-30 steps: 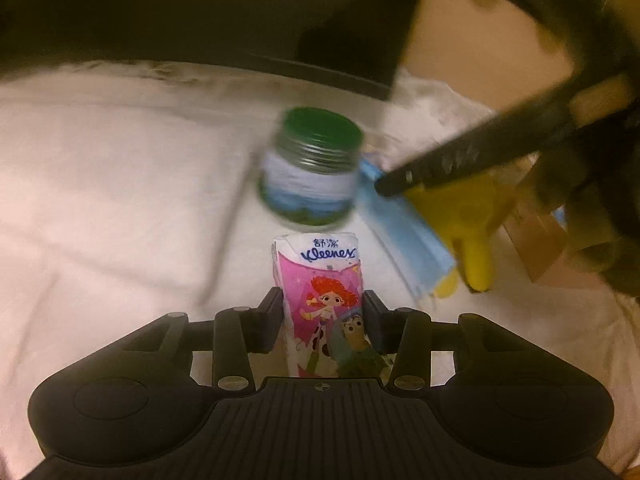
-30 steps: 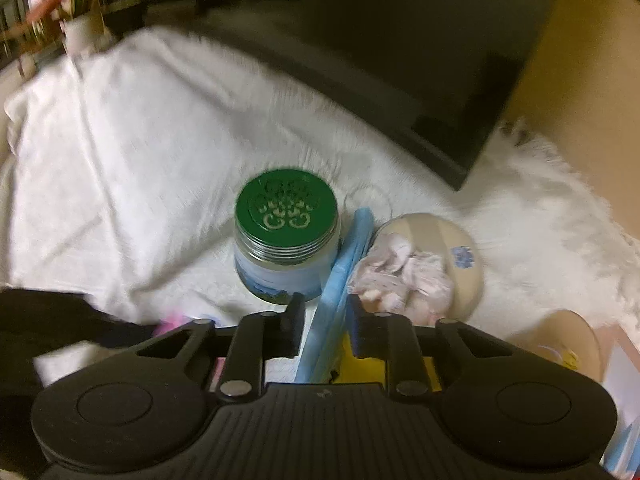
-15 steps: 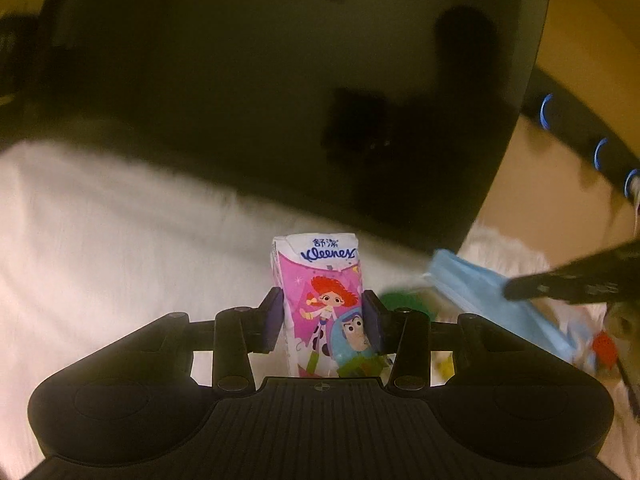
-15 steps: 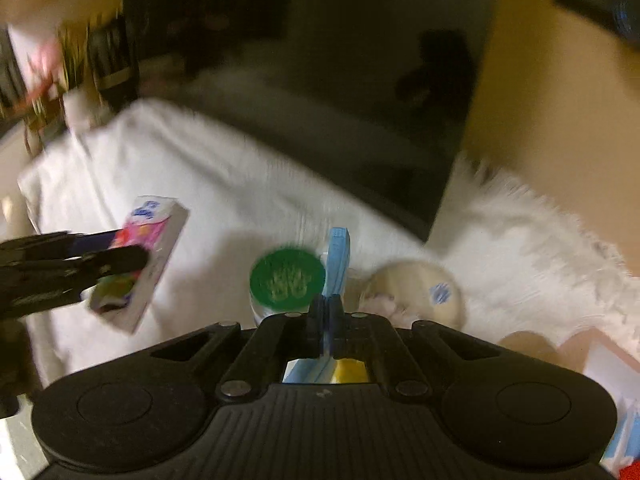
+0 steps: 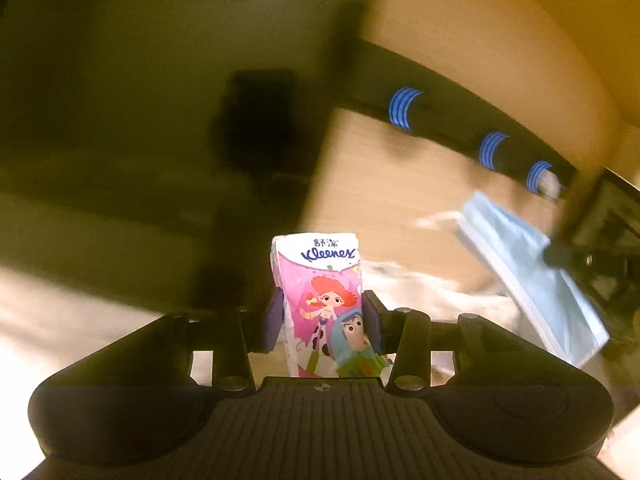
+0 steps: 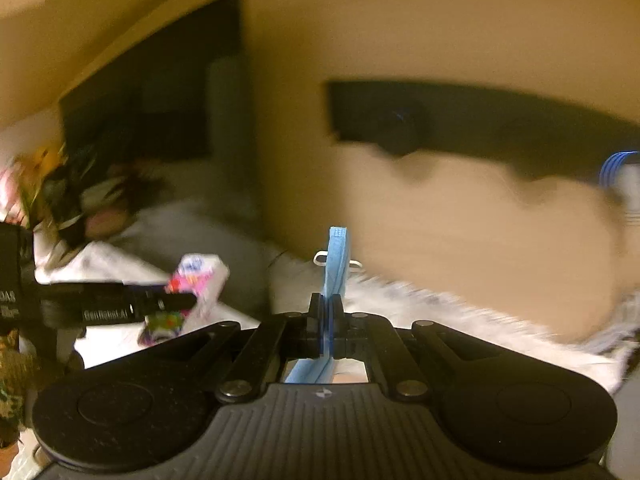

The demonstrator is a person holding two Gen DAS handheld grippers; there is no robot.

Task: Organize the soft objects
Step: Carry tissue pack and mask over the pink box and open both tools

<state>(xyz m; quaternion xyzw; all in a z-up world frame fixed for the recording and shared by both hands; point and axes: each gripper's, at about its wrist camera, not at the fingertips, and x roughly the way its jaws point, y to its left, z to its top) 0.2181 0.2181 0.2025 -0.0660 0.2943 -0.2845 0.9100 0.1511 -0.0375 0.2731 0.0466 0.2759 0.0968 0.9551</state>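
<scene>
My left gripper [image 5: 322,312] is shut on a pink Kleenex tissue pack [image 5: 320,288] with cartoon figures, held upright in the air. My right gripper [image 6: 329,306] is shut on a blue face mask [image 6: 337,256], gripped edge-on, its ear loops showing at the top. In the left wrist view the mask [image 5: 528,276] hangs at the right from the right gripper's fingers [image 5: 560,256]. In the right wrist view the tissue pack [image 6: 196,284] and the left gripper [image 6: 176,302] show at the left. Both views are blurred.
A dark screen [image 5: 140,100] stands behind the white fluffy cloth [image 6: 440,316]. A black rail with blue hooks [image 5: 492,148] runs along the tan wall [image 6: 440,220]. A potted plant [image 6: 60,188] stands at the far left.
Both grippers have lifted up and away from the cloth with the tissue pack and the mask. The green-lidded jar and the bowl have dropped out of view. The right gripper closed on the mask.
</scene>
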